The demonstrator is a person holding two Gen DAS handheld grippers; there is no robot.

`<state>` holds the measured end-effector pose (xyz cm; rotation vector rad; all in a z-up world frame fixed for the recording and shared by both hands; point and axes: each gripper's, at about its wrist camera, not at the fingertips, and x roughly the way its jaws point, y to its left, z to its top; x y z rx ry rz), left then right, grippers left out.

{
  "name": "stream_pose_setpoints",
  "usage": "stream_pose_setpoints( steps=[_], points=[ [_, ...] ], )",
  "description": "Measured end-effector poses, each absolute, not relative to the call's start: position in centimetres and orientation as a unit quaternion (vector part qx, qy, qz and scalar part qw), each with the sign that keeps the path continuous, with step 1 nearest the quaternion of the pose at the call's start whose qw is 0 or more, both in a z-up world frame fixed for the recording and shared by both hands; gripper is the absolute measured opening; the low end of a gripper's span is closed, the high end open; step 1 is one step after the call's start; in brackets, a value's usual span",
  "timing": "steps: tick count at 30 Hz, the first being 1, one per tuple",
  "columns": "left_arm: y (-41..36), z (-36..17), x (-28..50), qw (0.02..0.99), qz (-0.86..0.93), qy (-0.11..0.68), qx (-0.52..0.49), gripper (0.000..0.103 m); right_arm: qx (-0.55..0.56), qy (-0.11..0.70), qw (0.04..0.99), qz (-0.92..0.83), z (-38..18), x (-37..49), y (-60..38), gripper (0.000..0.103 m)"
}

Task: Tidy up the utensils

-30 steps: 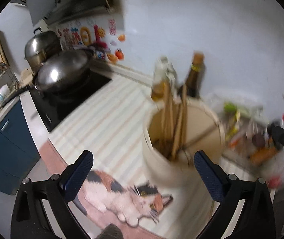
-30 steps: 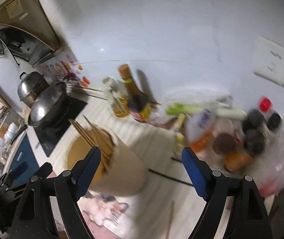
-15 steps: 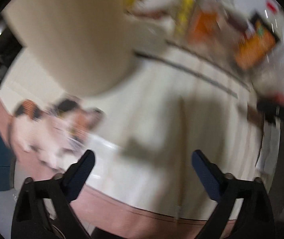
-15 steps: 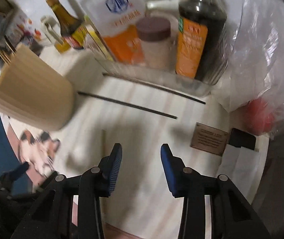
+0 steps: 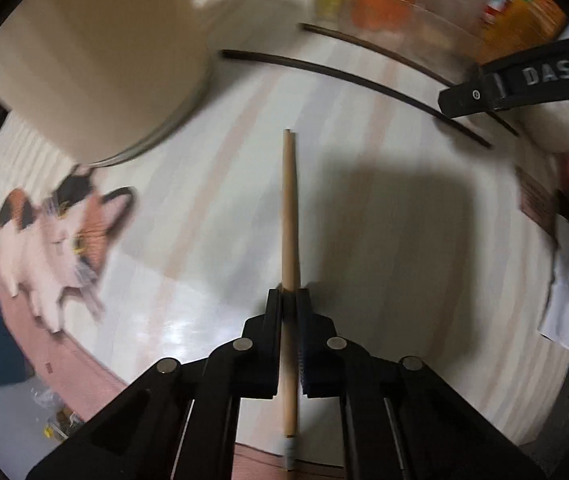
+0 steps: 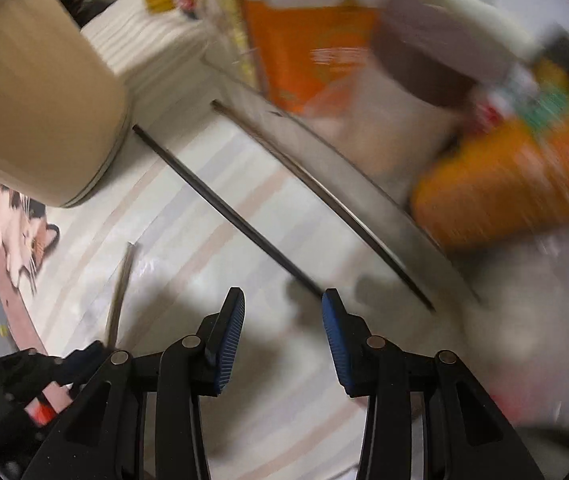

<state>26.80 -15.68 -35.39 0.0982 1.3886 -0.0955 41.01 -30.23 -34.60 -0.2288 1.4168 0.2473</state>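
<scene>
Both grippers pointing down at striped countertop (image 5: 212,208). Left gripper (image 5: 289,300) clamping wooden chopstick (image 5: 289,208) lying on countertop. Right gripper (image 6: 283,308) hovering half-open, straddling end of dark chopstick (image 6: 220,200), pads not touching. Beige holder (image 6: 32,112) cropped; bottles (image 6: 316,40) blurred.

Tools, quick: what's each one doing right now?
Left tool: closed on the light wooden chopsticks.
Right tool: open, holding nothing, above a dark chopstick.

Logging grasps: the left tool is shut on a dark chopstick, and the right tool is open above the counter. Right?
Not quite. The left wrist view shows the left tool shut on light wooden chopsticks; the dark chopstick lies untouched. The right tool is open.
</scene>
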Motion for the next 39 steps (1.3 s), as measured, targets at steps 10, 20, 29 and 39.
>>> stream_pose_setpoints(
  steps=[10, 20, 29, 39],
  points=[
    [-9.7, -34.9, 26.5, 0.765, 0.018, 0.643, 0.015, 0.004, -0.086, 0.676, 0.723, 0.113, -37.3, 41.9, -28.6, 0.0],
    [-7.1, -34.4, 25.6, 0.768, 0.011, 0.641, 0.007, 0.004, -0.048, 0.677, 0.728, 0.098, -36.7, 35.1, -27.6, 0.003],
    [-4.7, -33.6, 26.7, 0.78, 0.061, 0.623, 0.004, 0.004, -0.209, 0.647, 0.721, 0.133, -35.8, 41.0, -24.1, 0.055],
    [-5.0, -33.1, 27.1, 0.777, 0.071, 0.625, -0.018, 0.004, -0.173, 0.697, 0.678, 0.155, -38.1, 41.9, -25.1, 0.01]
  ],
)
